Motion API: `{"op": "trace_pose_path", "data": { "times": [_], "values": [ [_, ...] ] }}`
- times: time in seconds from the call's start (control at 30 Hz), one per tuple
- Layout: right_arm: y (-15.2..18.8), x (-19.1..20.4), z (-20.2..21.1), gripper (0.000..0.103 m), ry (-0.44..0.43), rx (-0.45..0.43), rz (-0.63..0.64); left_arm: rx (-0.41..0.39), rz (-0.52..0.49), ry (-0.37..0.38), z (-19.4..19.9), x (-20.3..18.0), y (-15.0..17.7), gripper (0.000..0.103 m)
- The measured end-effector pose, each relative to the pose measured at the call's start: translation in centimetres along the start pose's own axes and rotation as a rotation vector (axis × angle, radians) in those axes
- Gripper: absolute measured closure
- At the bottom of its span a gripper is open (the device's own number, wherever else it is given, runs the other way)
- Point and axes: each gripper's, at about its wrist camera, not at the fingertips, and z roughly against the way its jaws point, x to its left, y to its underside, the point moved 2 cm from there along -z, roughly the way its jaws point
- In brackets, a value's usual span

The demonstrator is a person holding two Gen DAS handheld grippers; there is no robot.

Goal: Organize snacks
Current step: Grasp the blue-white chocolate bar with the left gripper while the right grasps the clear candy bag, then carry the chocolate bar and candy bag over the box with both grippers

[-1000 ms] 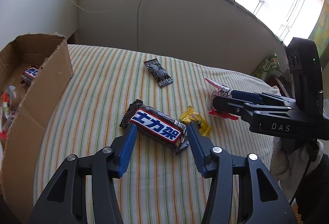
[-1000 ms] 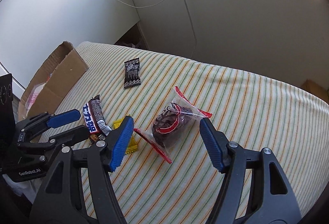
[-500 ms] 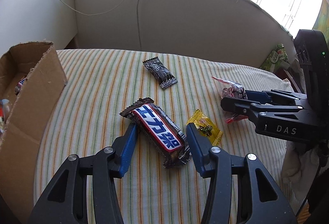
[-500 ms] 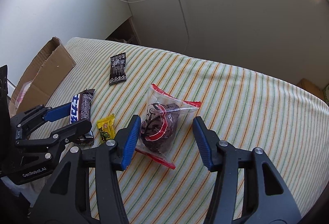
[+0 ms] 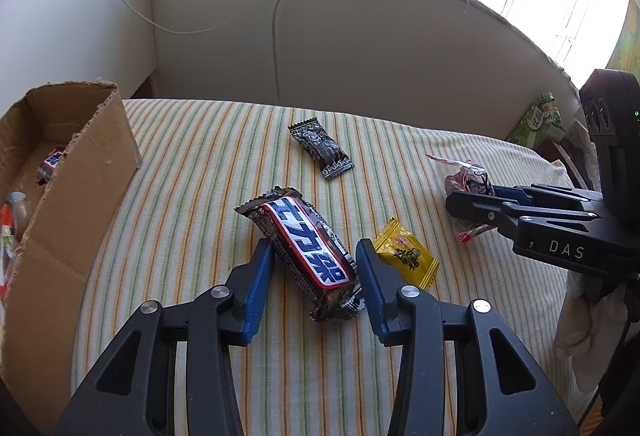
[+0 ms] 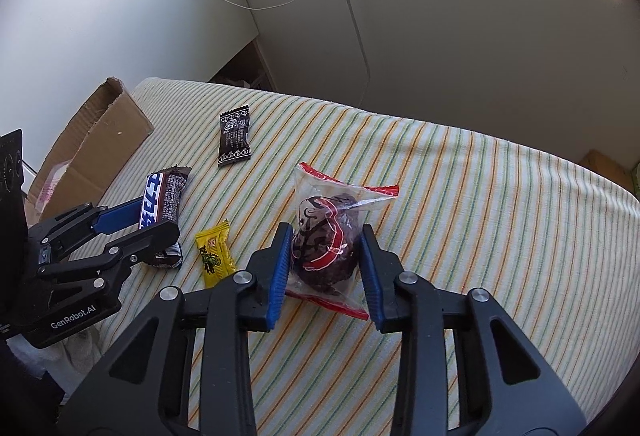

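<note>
A dark chocolate bar (image 5: 304, 244) with a blue and white label lies on the striped cloth (image 5: 200, 176). My left gripper (image 5: 314, 248) straddles it with the jaws closing, and both blue pads touch its sides. In the right wrist view the bar (image 6: 164, 192) runs between the left gripper's (image 6: 159, 217) fingers. A clear red-edged bag (image 6: 324, 248) holding a dark round snack sits between the pads of my right gripper (image 6: 325, 232). Those jaws are closing too, and both pads press the bag. From the left wrist view, the right gripper (image 5: 470, 194) hides part of the bag (image 5: 464, 176).
A yellow candy (image 5: 406, 258) lies between the two grippers. A black packet (image 5: 322, 148) lies farther back on the cloth. An open cardboard box (image 5: 80, 188) with snacks inside stands at the left edge. A wall with hanging cables runs close behind.
Both pairs of jaws have closed in. The chocolate bar has turned from crosswise to nearly lengthwise between the left fingers. The right fingers have moved forward around the bag and now touch it.
</note>
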Motion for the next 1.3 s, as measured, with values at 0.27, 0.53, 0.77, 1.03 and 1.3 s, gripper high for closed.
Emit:
{"op": "trace_pose_path", "data": {
  "times": [0.27, 0.53, 0.77, 1.03, 1.3],
  "values": [
    [-0.1, 0.5, 1.8, 0.069, -0.005, -0.03, -0.004, -0.054, -0.003, -0.002, 2.4, 0.2, -0.3, 0.062],
    [-0.5, 2.7, 4.0, 0.069, -0.016, -0.071, 0.018, -0.128, -0.016, -0.02, 6.0, 0.5, -0.2, 0.062],
    [-1.0, 6.1, 5.2, 0.069, -0.042, -0.097, 0.069, -0.189, -0.002, -0.039, 9.1, 2.0, 0.1, 0.062],
    [-1.9, 10.9, 5.6, 0.069, -0.075, -0.113, 0.134, -0.234, 0.034, -0.069, 11.5, 4.2, 0.5, 0.062],
    [-3.0, 15.2, 4.5, 0.069, -0.107, -0.113, 0.182, -0.269, 0.075, -0.1, 13.8, 7.6, 1.3, 0.062]
  ]
}}
